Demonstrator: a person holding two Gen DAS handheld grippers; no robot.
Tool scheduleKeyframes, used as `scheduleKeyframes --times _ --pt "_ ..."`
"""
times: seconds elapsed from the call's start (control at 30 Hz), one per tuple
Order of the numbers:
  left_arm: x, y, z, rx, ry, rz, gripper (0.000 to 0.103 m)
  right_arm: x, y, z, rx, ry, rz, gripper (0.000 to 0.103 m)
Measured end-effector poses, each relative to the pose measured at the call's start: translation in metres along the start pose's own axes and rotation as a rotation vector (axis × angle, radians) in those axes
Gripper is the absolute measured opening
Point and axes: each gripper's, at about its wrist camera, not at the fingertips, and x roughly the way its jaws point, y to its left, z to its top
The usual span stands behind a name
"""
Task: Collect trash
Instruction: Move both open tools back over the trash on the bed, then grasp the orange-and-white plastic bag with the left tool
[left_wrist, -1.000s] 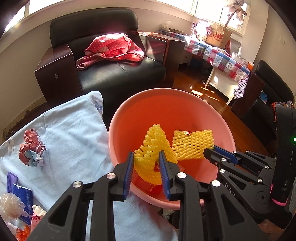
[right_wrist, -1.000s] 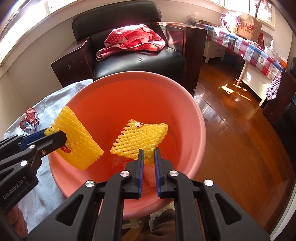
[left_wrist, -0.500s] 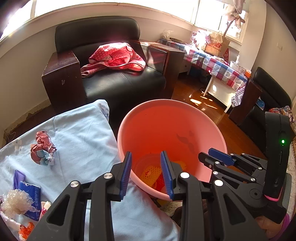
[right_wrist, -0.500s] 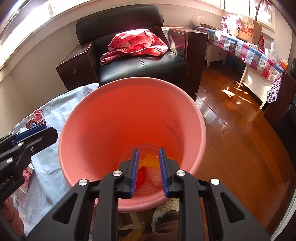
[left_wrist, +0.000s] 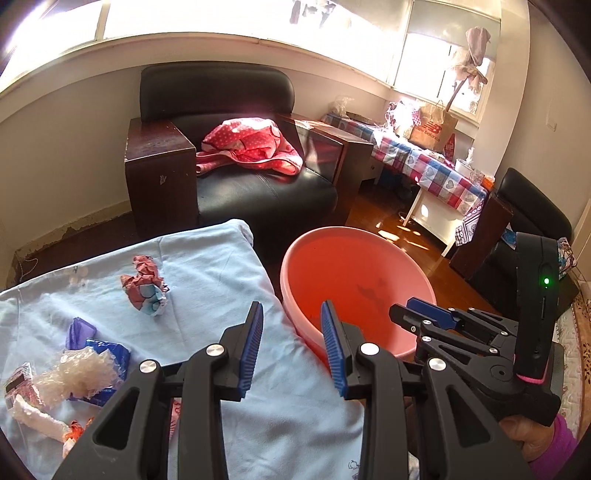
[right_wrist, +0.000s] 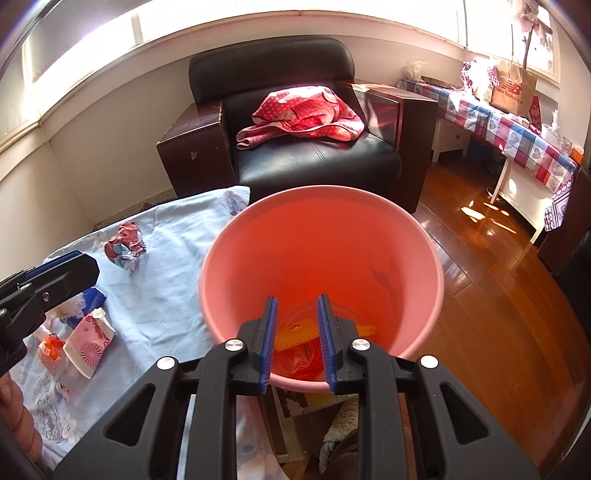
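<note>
A pink bucket stands beside the table with the light blue cloth; it also shows in the left wrist view. Yellow foam nets and red wrappers lie at its bottom. My right gripper is open and empty above the bucket's near rim. My left gripper is open and empty over the cloth's right edge. On the cloth lie a crumpled red wrapper, a blue packet, a clear foam net and a pink packet.
A black armchair with a red dotted cloth stands behind the bucket. A table with a checked cloth is at the right. Wooden floor lies right of the bucket.
Both grippers opened and let the yellow foam nets fall into the bucket. Both then pulled back and up; the left one swung left over the cloth.
</note>
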Motion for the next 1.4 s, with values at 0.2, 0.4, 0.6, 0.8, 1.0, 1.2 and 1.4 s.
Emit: scheduleKeyframes --times 0.2,0.4,0.6,0.8,1.0,1.2,1.4 --pt "-0.034 0.028 -0.012 -0.025 -0.032 0.041 0.032 -0.008 0.021 -0.003 -0.023 -0.019 0.050 0.023" --pt "-0.062 0.055 -0.028 -0.058 -0.052 0.088 0.033 -0.009 0.041 -0.008 -0.058 0.001 0.075 0.023" --pt "-0.082 0.081 -0.043 -0.092 -0.056 0.144 0.033 -0.006 0.060 -0.015 -0.089 0.023 0.093 0.023" --pt "-0.096 0.103 -0.059 -0.108 -0.039 0.190 0.033 0.000 0.079 -0.020 -0.122 0.054 0.124 0.023" --pt "-0.106 0.127 -0.077 -0.140 -0.030 0.229 0.037 0.007 0.105 -0.025 -0.166 0.085 0.172 0.023" --pt "-0.108 0.146 -0.100 -0.178 0.009 0.251 0.041 0.013 0.134 -0.032 -0.213 0.132 0.256 0.023" --pt "-0.105 0.165 -0.116 -0.220 0.041 0.268 0.041 0.016 0.162 -0.039 -0.248 0.172 0.351 0.023"
